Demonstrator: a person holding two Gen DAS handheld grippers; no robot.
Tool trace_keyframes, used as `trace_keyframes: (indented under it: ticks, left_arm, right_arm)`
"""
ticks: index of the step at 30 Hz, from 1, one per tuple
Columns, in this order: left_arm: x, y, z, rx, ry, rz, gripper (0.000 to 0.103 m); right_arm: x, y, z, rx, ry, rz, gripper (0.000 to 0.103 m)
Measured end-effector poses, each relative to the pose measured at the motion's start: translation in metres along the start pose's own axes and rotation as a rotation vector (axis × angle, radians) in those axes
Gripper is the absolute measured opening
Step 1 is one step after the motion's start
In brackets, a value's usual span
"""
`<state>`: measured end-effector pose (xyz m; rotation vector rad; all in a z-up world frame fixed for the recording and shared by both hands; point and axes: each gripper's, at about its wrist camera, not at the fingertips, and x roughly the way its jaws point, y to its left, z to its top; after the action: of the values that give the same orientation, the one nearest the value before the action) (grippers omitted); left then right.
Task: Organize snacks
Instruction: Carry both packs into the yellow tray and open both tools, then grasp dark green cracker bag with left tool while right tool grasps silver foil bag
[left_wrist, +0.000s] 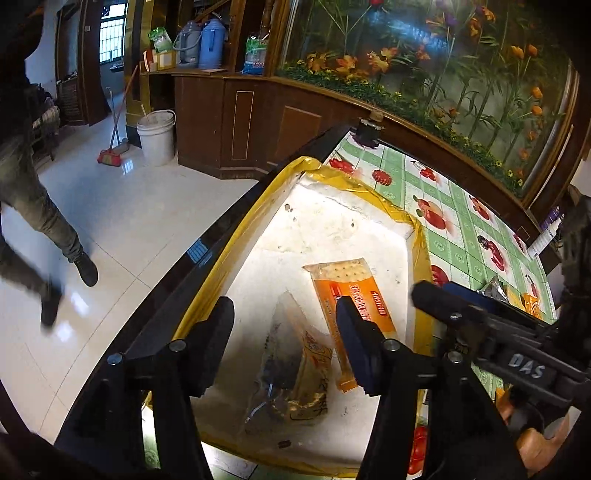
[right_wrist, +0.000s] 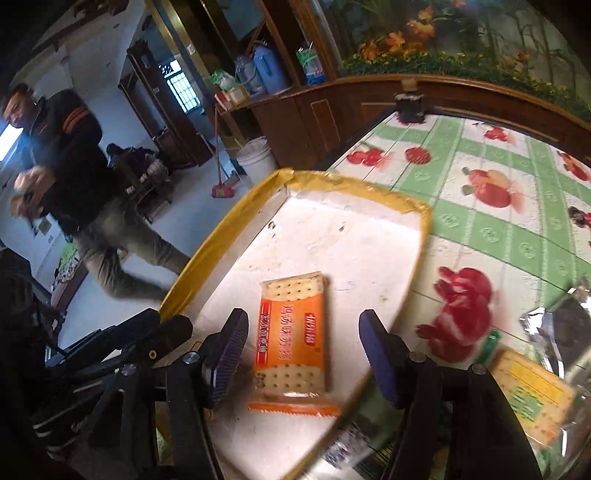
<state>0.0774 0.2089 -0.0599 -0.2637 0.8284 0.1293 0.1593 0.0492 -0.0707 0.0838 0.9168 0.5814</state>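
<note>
A white foam tray (left_wrist: 332, 218) with a yellow taped rim (right_wrist: 325, 181) sits at the table's left end. Two packets lie flat in it. The orange cracker packet (right_wrist: 291, 339) rests between the fingers of my right gripper (right_wrist: 303, 354), whose pads stand clear of both its sides. A clear packet with brown contents (left_wrist: 295, 369) lies under my left gripper (left_wrist: 284, 343), which is open above it without touching. In the left wrist view the orange cracker packet (left_wrist: 351, 291) lies just right of the clear one, and my right gripper (left_wrist: 447, 293) reaches in from the right.
On the green fruit-print tablecloth (right_wrist: 480, 229), right of the tray, lie a yellow cracker packet (right_wrist: 532, 398) and a silver packet (right_wrist: 565, 325). A person (right_wrist: 74, 166) walks on the tiled floor to the left, near a white bucket (left_wrist: 157, 136) and a broom (left_wrist: 110, 155).
</note>
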Motion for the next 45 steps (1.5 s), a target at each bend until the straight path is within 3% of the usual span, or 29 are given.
trace_keyframes:
  ticks: [3,6,10,20,29,45]
  left_arm:
    - [-0.010,-0.015,-0.002,0.031,-0.022,0.010,0.056]
    - [-0.020,-0.032,-0.004,0.066,-0.043,0.005,0.063]
    - [-0.031,-0.054,-0.013,0.114,-0.061,-0.021,0.072]
    - [-0.040,-0.122,-0.042,0.249,-0.014,-0.128,0.072]
    - [-0.032,-0.163,-0.067,0.346,0.040,-0.144,0.072]
    - [-0.018,-0.176,-0.074,0.370,0.085,-0.158,0.072]
  right_arm:
    - [-0.031,-0.013,-0.008,0.024,-0.036,-0.025,0.067]
    - [-0.061,-0.030,-0.023,0.048,-0.068,-0.078,0.069]
    - [-0.105,-0.064,-0.054,0.089,-0.109,-0.200,0.078]
    - [-0.181,-0.139,-0.133,0.289,-0.125,-0.333,0.078]
    - [-0.191,-0.149,-0.170,0.325,-0.102,-0.339,0.078]
    - [-0.189,-0.151,-0.168,0.312,-0.102,-0.346,0.078]
